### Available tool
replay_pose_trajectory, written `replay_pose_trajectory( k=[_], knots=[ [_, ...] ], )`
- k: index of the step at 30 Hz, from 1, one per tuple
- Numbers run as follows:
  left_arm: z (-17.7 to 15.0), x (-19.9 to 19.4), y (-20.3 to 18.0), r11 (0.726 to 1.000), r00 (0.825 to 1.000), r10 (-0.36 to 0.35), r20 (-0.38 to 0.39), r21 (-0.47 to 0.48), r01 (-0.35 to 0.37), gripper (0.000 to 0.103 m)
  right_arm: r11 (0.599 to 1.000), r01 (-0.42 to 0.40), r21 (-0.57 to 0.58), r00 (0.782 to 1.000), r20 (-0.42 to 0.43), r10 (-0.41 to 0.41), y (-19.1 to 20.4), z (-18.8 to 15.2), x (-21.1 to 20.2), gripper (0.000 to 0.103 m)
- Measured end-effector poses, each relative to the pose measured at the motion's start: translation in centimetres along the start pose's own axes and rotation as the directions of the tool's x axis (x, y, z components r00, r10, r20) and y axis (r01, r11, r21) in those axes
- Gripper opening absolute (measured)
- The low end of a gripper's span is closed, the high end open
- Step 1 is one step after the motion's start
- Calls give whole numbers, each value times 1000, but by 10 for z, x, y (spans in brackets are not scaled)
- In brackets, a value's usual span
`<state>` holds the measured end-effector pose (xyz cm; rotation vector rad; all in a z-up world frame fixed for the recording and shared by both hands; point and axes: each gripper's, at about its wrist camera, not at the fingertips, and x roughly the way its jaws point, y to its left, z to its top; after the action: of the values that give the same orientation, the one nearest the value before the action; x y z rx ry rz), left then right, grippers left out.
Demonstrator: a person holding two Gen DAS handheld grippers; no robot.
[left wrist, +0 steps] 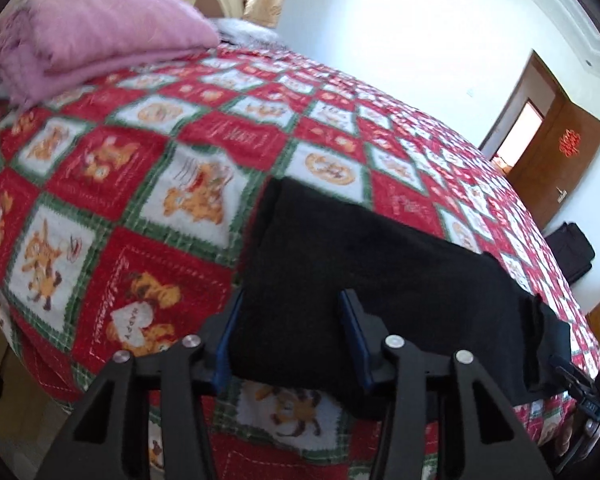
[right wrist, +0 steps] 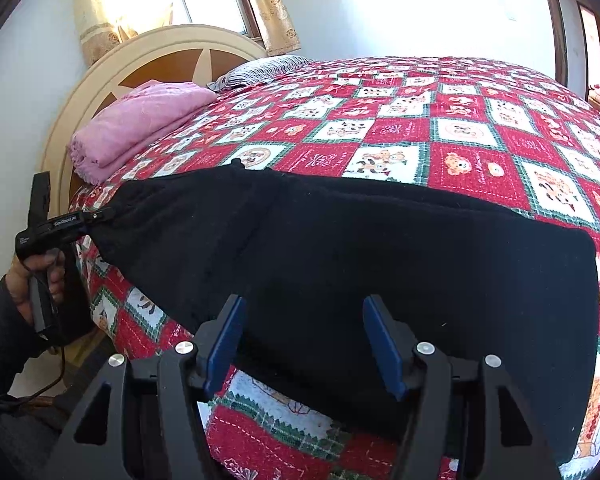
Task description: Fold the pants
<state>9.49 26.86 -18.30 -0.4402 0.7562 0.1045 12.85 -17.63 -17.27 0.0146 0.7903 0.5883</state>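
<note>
The black pants (left wrist: 364, 280) lie folded into a broad slab on the red, white and green patchwork bedspread (left wrist: 112, 184), near the bed's front edge.

In the left wrist view they fill the lower centre and right of the frame. The left gripper (left wrist: 292, 340) sits at the bottom centre with its blue-padded fingers (left wrist: 354, 332) spread apart and the pants' near edge lying between them; the fingers are released, not pinching the cloth. At the lower right edge of this frame a bunched end of the pants meets a dark device, though its jaws cannot be made out there.

In the right wrist view the pants (right wrist: 360, 264) stretch across the middle of the frame. The right gripper (right wrist: 304, 336), bottom centre, also stands wide, its pads flanking the near edge of the cloth without closing on it. At the left edge the person's left hand (right wrist: 36, 280) holds the other gripper's handle, its tip touching the pants' corner.

A folded pink blanket (left wrist: 100, 40) rests in the upper left, by the cream headboard (right wrist: 140, 60).
</note>
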Motion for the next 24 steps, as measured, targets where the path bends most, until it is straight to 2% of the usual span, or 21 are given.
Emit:
replay_pose_trajectory(
  k=[2, 4, 5, 6, 11, 16, 19, 24],
  knots=[
    [-4, 7, 6, 1000, 1000, -24, 3, 2, 24, 49, 1000, 3, -5, 1000, 0, -3, 1, 0, 0, 63],
    [-3, 4, 7, 999, 999, -50, 6, 2, 50, 46, 1000, 5, -11, 1000, 1, -5, 2, -1, 0, 63],
    [-2, 2, 7, 997, 997, -75, 2, 1, 75, 28, 1000, 6, -13, 1000, 1, -6, 2, -1, 1, 63],
    [0, -1, 7, 992, 992, -124, 1, -8, 124, 23, 1000, 6, -14, 1000, 1, -6, 2, -1, 0, 63],
    [7, -16, -2, 981, 981, -190, 41, -37, 191, 22, 1000, 0, -2, 1000, 3, 0, 0, 0, -1, 63],
    [14, -26, -15, 976, 975, -214, 60, -21, 215, 22, 1000, 10, 29, 1000, 22, -11, -5, 9, -14, 64],
    [20, -36, -32, 970, 967, -244, 74, 14, 244, 22, 999, 23, 43, 998, 65, -26, -10, 18, -33, 64],
    [27, -50, -80, 953, 955, -285, 88, 129, 273, 22, 992, 62, 114, 993, 98, -73, -30, 23, -65, 64]
  ],
)
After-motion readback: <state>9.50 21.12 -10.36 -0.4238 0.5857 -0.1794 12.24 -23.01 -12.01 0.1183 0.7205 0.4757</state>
